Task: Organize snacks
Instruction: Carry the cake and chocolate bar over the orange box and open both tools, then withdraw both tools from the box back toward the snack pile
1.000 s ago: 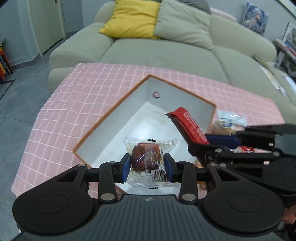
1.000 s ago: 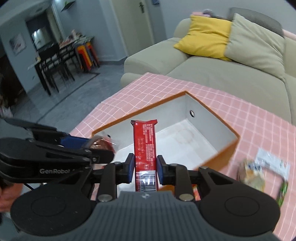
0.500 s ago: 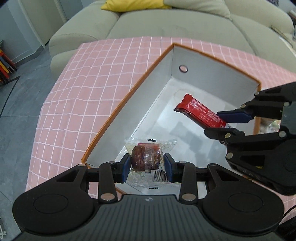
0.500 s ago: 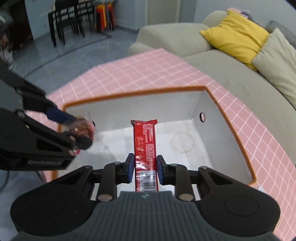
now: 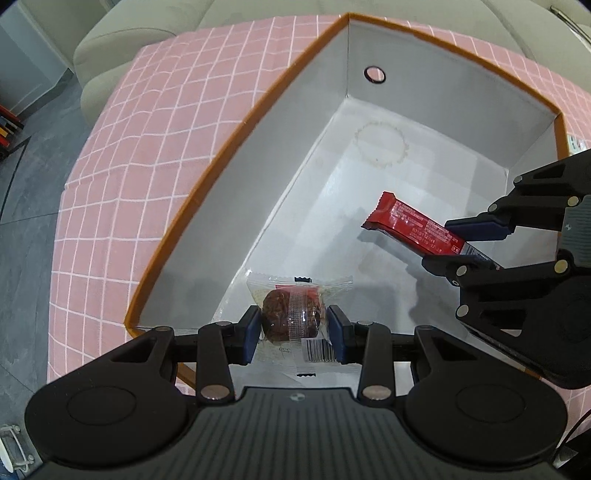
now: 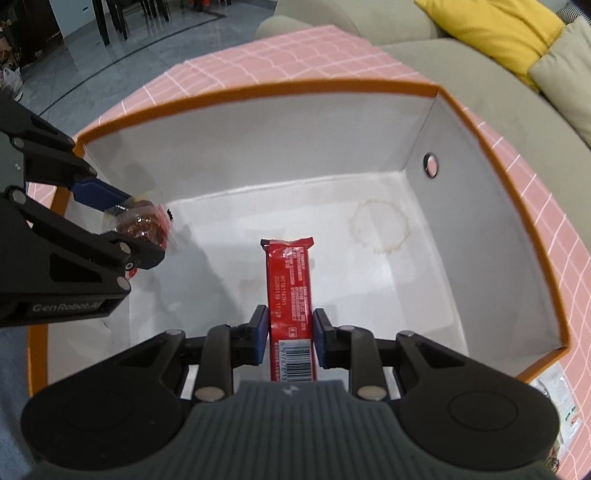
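Note:
An orange-rimmed box (image 5: 236,133) with a white inside stands on the pink checked cloth; it also shows in the right wrist view (image 6: 258,85). My left gripper (image 5: 294,334) is shut on a clear-wrapped brown cake (image 5: 290,314), held inside the box near its front corner; the cake also shows in the right wrist view (image 6: 142,225). My right gripper (image 6: 290,338) is shut on a red snack bar (image 6: 290,284), held low inside the box; the bar also shows in the left wrist view (image 5: 410,225). The right gripper (image 5: 461,245) shows in the left wrist view.
The box floor has a ring-shaped stain (image 6: 380,230) and a round hole (image 6: 430,164) in one wall. More wrapped snacks (image 6: 559,395) lie on the cloth right of the box. A sofa with a yellow cushion (image 6: 495,33) stands behind the table.
Both grippers have moved forward and down into the box with their snacks still held. The box now fills both views.

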Motion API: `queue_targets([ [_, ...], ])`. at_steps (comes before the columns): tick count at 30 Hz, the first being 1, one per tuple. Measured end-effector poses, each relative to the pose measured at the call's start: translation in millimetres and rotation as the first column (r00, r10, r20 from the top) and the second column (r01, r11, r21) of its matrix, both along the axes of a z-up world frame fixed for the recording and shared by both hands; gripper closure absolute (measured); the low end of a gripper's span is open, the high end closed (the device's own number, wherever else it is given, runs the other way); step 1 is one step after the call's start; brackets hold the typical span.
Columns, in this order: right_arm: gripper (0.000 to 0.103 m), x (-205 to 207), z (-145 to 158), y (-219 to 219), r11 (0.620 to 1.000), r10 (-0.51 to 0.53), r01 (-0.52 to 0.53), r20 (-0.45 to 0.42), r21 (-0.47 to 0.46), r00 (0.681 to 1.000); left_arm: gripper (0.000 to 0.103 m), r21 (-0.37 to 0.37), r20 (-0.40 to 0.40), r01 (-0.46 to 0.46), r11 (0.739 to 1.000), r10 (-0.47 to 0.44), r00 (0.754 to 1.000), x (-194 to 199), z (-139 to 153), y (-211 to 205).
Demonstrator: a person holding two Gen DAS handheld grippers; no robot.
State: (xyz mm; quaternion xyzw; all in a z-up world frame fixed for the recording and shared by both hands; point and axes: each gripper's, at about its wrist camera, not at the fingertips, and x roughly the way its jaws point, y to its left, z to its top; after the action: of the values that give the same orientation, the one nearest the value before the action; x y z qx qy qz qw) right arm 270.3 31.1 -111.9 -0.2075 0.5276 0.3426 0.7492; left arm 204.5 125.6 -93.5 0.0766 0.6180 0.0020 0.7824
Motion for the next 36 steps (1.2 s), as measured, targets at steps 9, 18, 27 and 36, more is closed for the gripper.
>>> queue_targets([
  [9,0.057,-6.7,9.0,-1.6,1.000,0.012,-0.012,0.015,-0.008,1.000,0.047,0.009,0.005,-0.006,1.000,0.006,1.000,-2.1,2.8,0.8],
  [18,0.040,-18.2,58.7,-28.5,0.993,-0.087,0.077,0.121,0.084,0.989,0.033,-0.054,0.202,-0.031,0.998,0.041,0.979,-31.7,53.7,-0.8],
  [27,0.033,-54.0,118.0,-72.1,0.941,-0.275,0.213,0.226,0.261,0.935,0.028,-0.115,0.405,0.004,0.993,0.043,0.913,-71.5,101.7,-23.8],
  [36,0.025,-110.2,144.4,-130.3,0.845,-0.473,0.353,0.255,0.401,0.843,0.025,-0.202,0.527,0.004,0.979,0.105,0.843,-114.5,126.0,-51.0],
])
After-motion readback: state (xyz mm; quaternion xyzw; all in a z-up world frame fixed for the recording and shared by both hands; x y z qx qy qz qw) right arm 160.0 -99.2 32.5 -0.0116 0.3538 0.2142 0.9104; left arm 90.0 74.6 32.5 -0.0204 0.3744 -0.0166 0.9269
